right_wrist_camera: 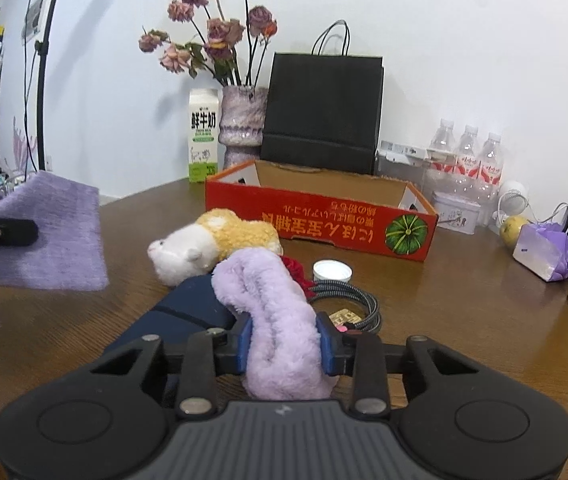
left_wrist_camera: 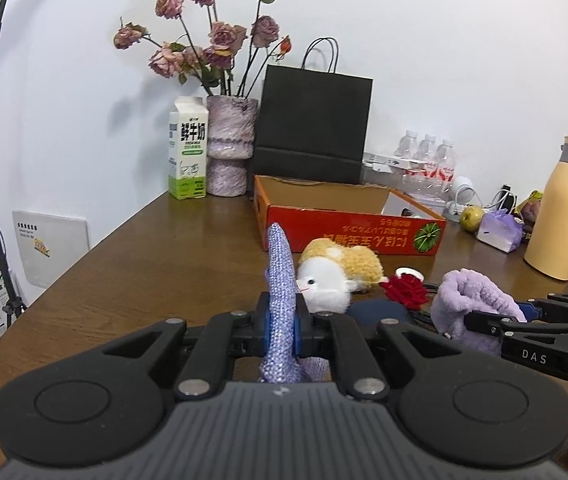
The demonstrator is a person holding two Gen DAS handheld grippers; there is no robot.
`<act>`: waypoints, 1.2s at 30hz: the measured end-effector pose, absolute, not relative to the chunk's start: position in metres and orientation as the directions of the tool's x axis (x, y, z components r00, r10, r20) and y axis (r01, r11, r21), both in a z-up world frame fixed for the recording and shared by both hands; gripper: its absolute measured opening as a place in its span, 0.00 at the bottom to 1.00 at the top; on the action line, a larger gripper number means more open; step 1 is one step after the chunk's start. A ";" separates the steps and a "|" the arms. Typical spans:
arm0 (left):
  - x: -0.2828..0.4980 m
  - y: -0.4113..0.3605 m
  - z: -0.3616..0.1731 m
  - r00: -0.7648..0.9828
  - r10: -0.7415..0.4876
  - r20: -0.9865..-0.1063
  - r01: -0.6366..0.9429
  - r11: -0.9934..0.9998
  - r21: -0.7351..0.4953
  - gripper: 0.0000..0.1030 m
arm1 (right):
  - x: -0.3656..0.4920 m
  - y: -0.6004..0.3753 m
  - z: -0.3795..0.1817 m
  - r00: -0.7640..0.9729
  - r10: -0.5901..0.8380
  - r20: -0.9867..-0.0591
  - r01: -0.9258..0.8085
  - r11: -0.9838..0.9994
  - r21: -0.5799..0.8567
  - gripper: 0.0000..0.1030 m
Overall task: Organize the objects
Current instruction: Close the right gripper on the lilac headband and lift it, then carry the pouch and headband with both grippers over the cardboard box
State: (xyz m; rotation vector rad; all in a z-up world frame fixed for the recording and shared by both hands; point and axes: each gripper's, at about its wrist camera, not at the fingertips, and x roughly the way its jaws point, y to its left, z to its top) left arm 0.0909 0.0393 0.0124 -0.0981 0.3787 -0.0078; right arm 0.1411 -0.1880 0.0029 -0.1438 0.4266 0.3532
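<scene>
While you hold both tools low over the near edge of the brown table [left_wrist_camera: 131, 248], each is already loaded. Your left gripper [left_wrist_camera: 281, 330] is pinched tight on a purple drawstring pouch [left_wrist_camera: 279, 276], which that camera sees edge-on as a narrow upright strip. Your right gripper [right_wrist_camera: 284, 342] is clamped on a fluffy lilac cloth [right_wrist_camera: 271, 300], its pile bulging past the blue pads [right_wrist_camera: 243, 344] on both sides.

What the coming move seems to turn on is the red cardboard box [right_wrist_camera: 324, 216] toward the far edge. It lies ahead of both tools, its long axis running across your view, its open top facing up and its near wall [left_wrist_camera: 348, 236] facing you. The right gripper looks nearer its middle; the left sits off toward the box's left end. Between you and the box lie a plush hamster [right_wrist_camera: 211, 244], a dark blue case [right_wrist_camera: 187, 312], a red fabric flower [left_wrist_camera: 404, 290], a white cap [right_wrist_camera: 332, 270] and a coiled braided cable [right_wrist_camera: 348, 300], so each load would probably need to rise clear of them.

From the right wrist, the pouch [right_wrist_camera: 43, 236] shows as a broad flat panel with a cord hanging, which the left view hides. From the left wrist, the cloth [left_wrist_camera: 468, 300] shows its open rolled end and the right gripper [left_wrist_camera: 484, 322] from the side.
</scene>
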 end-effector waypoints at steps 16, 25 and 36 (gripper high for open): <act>0.108 0.014 0.030 0.943 -0.070 -0.326 0.047 0.996 -0.077 0.10 | 0.136 -0.192 0.028 0.873 0.339 -0.352 -0.378 0.925 -0.047 0.30; 0.132 0.000 0.044 0.952 -0.088 -0.293 0.072 0.995 -0.067 0.10 | 0.150 -0.194 0.042 0.884 0.341 -0.320 -0.376 0.925 -0.052 0.30; 0.167 -0.015 0.057 0.959 -0.094 -0.266 0.081 0.995 -0.059 0.10 | 0.182 -0.193 0.056 0.897 0.335 -0.287 -0.367 0.928 -0.064 0.30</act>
